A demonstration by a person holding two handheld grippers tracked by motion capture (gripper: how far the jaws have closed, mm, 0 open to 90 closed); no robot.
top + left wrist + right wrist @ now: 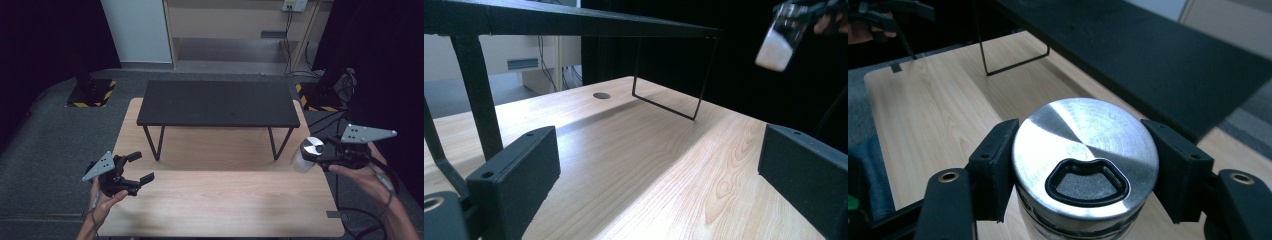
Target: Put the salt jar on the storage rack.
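Presently my right gripper (1083, 175) is clamped on a metal-lidded jar (1085, 150), one pad (995, 167) pressed on each side just under the brushed lid, which carries a black-rimmed drinking opening facing me. Seen from the high view, the jar (307, 154) hangs clear of the wooden table (220, 200), off its right edge and just beyond my fingertips, with the black shelf (217, 103) further ahead and to the inside. My left gripper (136, 170) is idle — jaws standing well apart over the table's near left corner, nothing between them; in its own view the jar (780, 40) shows high and far off, well beyond its fingers (514, 180). Risks, as I judge them: the grip sits high on a smooth round body, so the jar could pivot or slide down between the pads if I tilt or jolt the hand. It is also held over open floor rather than over the table, so any slip there means a drop. Moving it inward, the lid could clip the shelf's edge if I carry too low.
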